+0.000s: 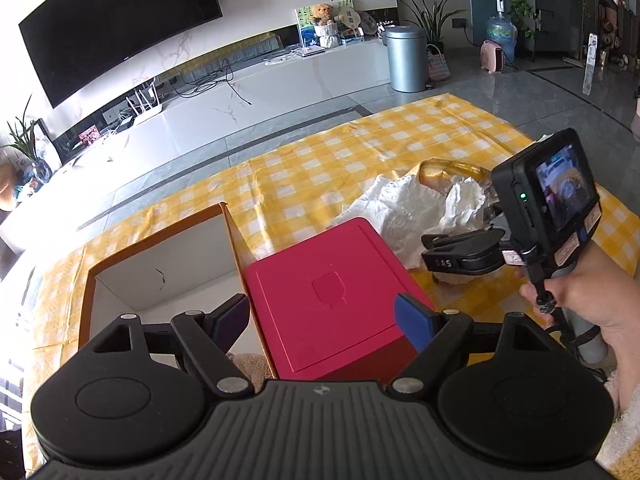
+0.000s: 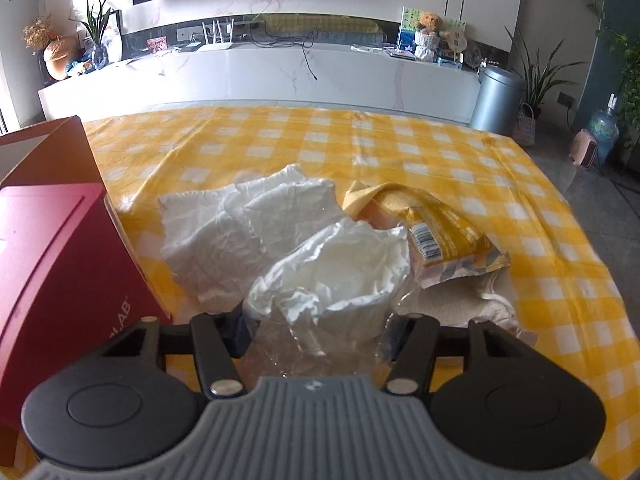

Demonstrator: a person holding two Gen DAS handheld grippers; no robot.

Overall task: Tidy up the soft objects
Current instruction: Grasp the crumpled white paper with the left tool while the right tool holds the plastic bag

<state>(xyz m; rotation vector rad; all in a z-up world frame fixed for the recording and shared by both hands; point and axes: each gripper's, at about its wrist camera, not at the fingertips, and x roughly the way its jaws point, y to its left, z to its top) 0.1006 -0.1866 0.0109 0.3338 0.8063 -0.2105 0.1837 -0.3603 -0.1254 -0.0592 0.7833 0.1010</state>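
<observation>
Gripping a crumpled white diaper [image 2: 332, 280], the right gripper [image 2: 316, 332] pinched it with its opening facing up over the checked tablecloth [image 2: 400, 148].
Left gripper [image 1: 324, 320] hung spread wide, empty, above the red box [image 1: 332, 292]; a second diaper [image 2: 224, 232] and yellow pack [image 2: 432, 228] lay just beyond.

Desk's [image 2: 400, 148] got a yellow-and-white checked cloth over it. Along the left edge sits an open orange cardboard box [image 1: 160, 256] with a white inside, and a red box [image 1: 332, 292] touching its right side. Toward the near edge: crumpled white soft sheets [image 2: 240, 232] and a yellow plastic packet [image 2: 432, 232] just beside them.
</observation>
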